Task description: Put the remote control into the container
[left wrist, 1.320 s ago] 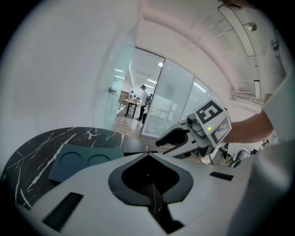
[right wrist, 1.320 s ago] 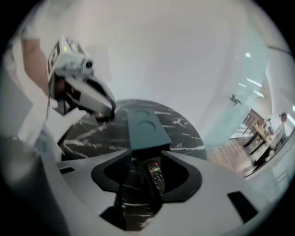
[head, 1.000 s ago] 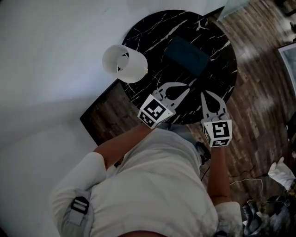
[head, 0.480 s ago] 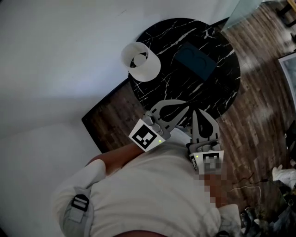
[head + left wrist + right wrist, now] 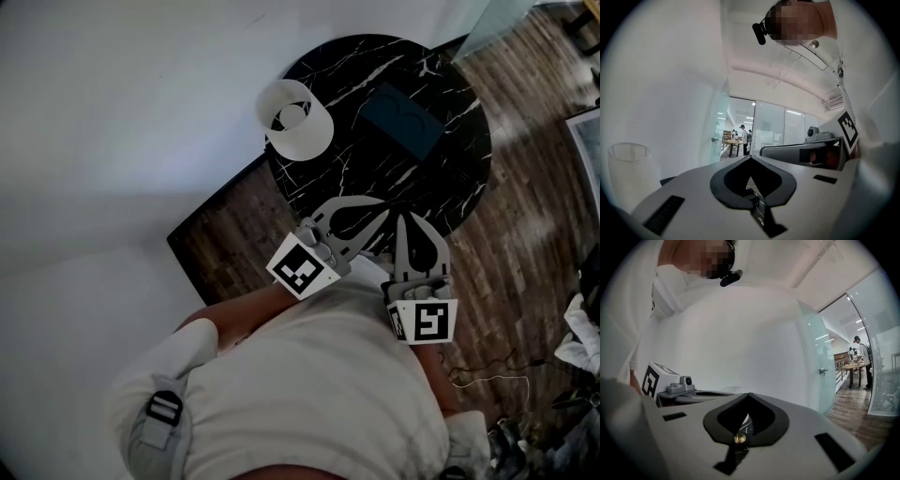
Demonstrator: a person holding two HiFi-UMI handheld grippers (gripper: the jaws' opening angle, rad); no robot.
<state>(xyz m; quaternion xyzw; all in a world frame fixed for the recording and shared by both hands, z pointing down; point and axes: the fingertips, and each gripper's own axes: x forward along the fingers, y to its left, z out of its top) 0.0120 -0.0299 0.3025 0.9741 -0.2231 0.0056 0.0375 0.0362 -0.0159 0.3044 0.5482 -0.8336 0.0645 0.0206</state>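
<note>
The round black stone table with white cracks (image 5: 441,178) fills the upper middle of the head view. The white round see-through container (image 5: 293,117) stands on its left edge. A flat dark blue-green rectangle (image 5: 403,120) lies to the right of it, well apart.

Lower down, in the middle of the frame, the left gripper (image 5: 380,204) and the right gripper (image 5: 401,220) sit side by side. They are close to the person's pale shirt (image 5: 300,384). Each gripper has its jaws pressed together, with nothing between them.

No grab is going on now. I think this is a pause, with both tools pulled in away from the table top. If the remote control is still out, one gripper must open wide. It must reach up the frame over the table and pinch the remote by its long thin sides. Then it must carry it to the container and lower it in, end first.

The remote control is hard to find. The head view is dim. The dark rectangle may be the remote, but I cannot tell. Dark shapes show in the container's mouth, and I cannot tell what they are either. The grippers cover part of the table's lower edge. Both gripper views look out level at a white wall and glass doors, so they miss the table top. The left gripper view shows only the container, low at its left side.
</note>
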